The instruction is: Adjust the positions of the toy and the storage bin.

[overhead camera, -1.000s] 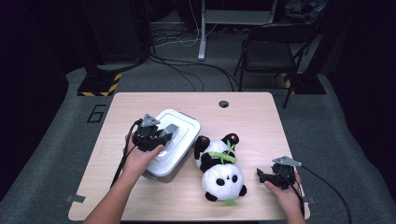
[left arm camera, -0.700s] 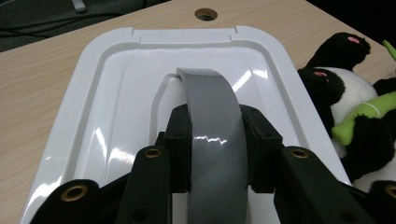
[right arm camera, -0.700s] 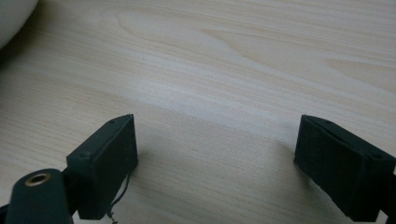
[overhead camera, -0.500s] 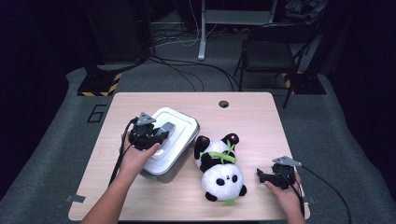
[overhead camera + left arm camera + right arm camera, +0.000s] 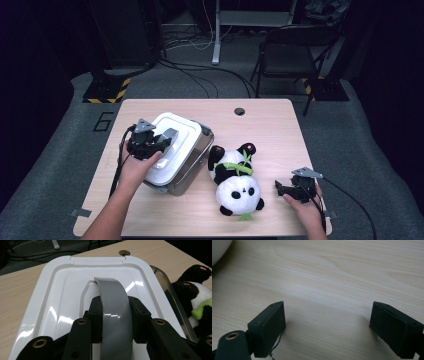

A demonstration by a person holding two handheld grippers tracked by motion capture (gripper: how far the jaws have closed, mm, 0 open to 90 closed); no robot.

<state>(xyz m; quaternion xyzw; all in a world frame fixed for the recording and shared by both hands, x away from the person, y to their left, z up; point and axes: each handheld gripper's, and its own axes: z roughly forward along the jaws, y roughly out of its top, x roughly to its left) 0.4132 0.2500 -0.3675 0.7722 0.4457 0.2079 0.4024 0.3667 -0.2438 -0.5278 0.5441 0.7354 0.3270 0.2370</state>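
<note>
I have the white plastic lid [image 5: 172, 145] of the clear, box-shaped container [image 5: 196, 162] by its grey, arched strap handle [image 5: 113, 302]. My left gripper [image 5: 156, 144] has both black jaws pressed against the sides of that handle, gripping it firmly. In the high view the lid sits tilted, its far edge raised over the container, which stands on the left half of the pale wooden table [image 5: 270, 125].

Just right of the container lies a black-and-white plush panda with a green bamboo sprig [image 5: 237, 177], its white head toward me and its black feet pointing away; in the left gripper view its ear [image 5: 197, 272] shows past the container's rim.

My right gripper [image 5: 281, 189] rests on the table near the right front corner, beside the panda's head but apart from it. Its jaws stand wide, with bare wood between them.
</note>
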